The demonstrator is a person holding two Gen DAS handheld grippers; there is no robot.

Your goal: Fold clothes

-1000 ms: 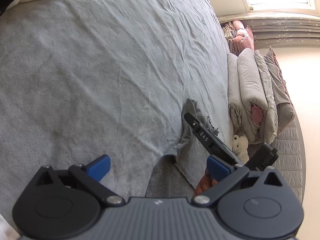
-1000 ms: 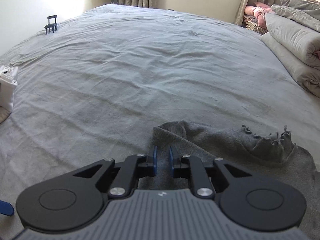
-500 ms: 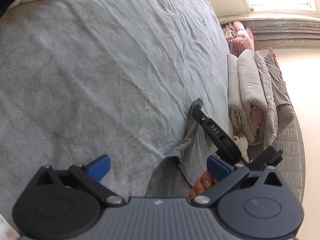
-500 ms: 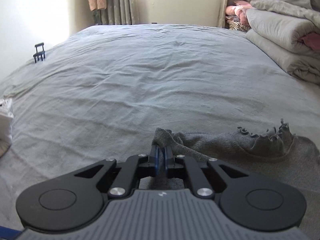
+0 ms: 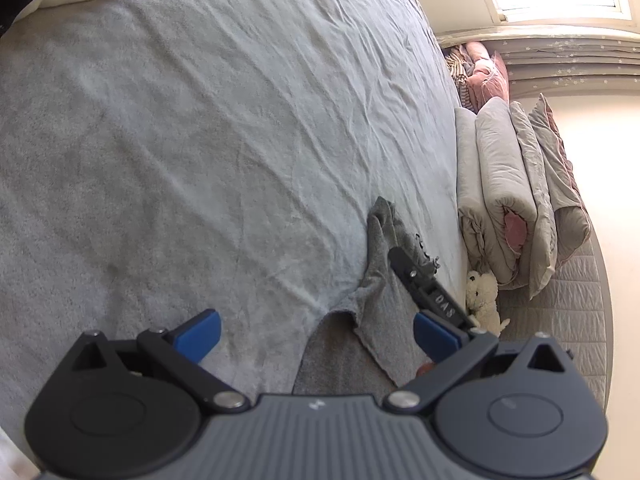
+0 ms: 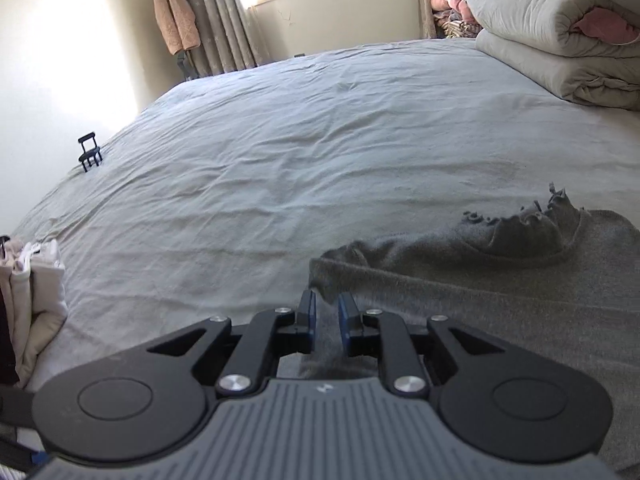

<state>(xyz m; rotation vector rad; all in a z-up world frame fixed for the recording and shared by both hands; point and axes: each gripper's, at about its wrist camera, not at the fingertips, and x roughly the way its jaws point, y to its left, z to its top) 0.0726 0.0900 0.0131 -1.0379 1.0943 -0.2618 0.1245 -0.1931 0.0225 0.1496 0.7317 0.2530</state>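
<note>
A dark grey knit top [image 6: 500, 292] with a frilled collar [image 6: 532, 224] lies flat on the grey bed sheet [image 6: 320, 152]. Its sleeve is folded over, and the fold's tip [image 6: 340, 256] points to the far left. My right gripper [image 6: 327, 308] hovers just behind that fold. Its jaws are opening, with a narrow gap, and the cloth lies under them without being pinched. In the left wrist view my left gripper [image 5: 316, 336] stands wide open over the top's edge [image 5: 360, 320], holding nothing. The right gripper [image 5: 400, 258] reaches in over the sleeve [image 5: 384, 220].
Folded grey and pink quilts [image 6: 560, 40] are stacked at the bed's right side, with a white plush toy [image 5: 484, 292] beside them. Folded pale clothes [image 6: 36, 292] sit at the left edge. A small black stand [image 6: 90, 156] rests on the far left of the sheet.
The right gripper was shut on the sleeve fold half a second ago; now its jaws have parted and it has drawn back and rolled. The sleeve stays laid down. The left gripper has not moved.
</note>
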